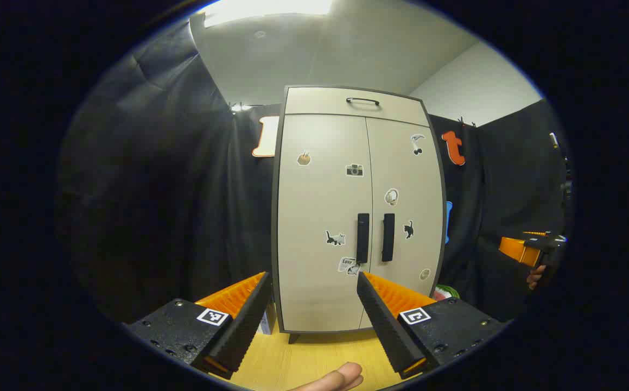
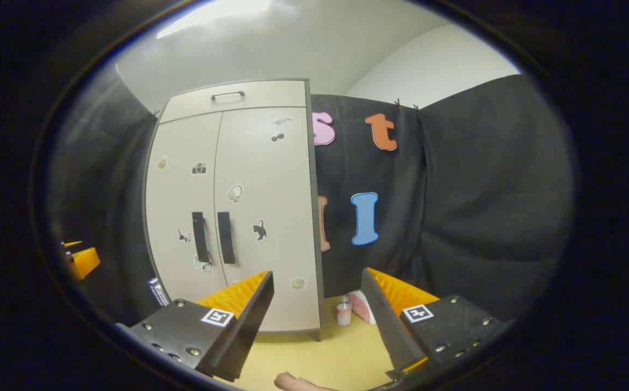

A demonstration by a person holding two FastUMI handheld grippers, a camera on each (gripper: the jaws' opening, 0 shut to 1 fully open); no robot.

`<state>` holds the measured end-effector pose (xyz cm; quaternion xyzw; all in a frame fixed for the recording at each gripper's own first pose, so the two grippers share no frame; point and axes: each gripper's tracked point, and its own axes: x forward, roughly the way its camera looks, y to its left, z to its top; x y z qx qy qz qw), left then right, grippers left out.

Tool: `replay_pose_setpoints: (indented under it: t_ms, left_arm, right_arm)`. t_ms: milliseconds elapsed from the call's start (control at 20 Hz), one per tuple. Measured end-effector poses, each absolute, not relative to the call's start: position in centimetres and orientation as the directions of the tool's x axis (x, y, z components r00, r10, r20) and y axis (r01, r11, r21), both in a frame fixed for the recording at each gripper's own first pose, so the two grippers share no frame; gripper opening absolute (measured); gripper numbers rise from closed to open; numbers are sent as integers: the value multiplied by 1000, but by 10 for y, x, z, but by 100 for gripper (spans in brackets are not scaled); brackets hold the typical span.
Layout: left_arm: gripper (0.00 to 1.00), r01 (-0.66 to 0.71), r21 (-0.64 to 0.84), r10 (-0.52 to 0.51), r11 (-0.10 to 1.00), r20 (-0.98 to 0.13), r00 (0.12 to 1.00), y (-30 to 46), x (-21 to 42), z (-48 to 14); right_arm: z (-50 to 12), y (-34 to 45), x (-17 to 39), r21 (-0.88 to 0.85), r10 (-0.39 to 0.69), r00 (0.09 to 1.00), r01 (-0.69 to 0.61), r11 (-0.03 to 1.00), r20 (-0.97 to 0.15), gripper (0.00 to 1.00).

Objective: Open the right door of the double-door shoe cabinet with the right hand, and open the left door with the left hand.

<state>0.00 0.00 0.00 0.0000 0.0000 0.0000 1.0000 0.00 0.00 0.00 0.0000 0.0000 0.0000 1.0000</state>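
Left gripper (image 1: 314, 282) spread wide, holding nothing; right gripper (image 2: 317, 279) likewise spread, empty. Yellow floor (image 1: 314, 358) lies between them and the shoe cabinet (image 1: 357, 217), which stands ahead with both doors closed, left handle (image 1: 362, 238) and right handle (image 1: 388, 237) side by side. A small bottle (image 2: 342, 313) sits beside its right foot. Black cloth wall (image 2: 482, 190) behind, pale ceiling (image 1: 336, 49) above.
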Motion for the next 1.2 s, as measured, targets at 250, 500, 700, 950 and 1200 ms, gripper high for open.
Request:
replay_pose_setpoints:
  t_ms: [250,500,700,950,1200]
  left_arm:
    - [99,28,-35,-29,999,-22,999,6,5,-9]
    - [99,31,-42,-32,999,-20,999,12,2,-10]
    - [99,27,-35,-27,999,-6,1000,19,0,-7]
    - [99,37,-34,-37,999,0,999,23,-4,-7]
    - [99,9,-18,-8,1000,13,1000,33,-10,-9]
  right_arm:
    - [-3,13,-2,-44,26,1000,-26,999,0,97]
    - [-7,24,-4,-79,38,999,-37,996,2,97]
    - [-12,32,2,-87,51,999,-51,995,-8,97]
    - [-14,53,16,-71,74,997,-75,995,-15,97]
    - [-1,99,50,-89,137,991,-135,987,16,97]
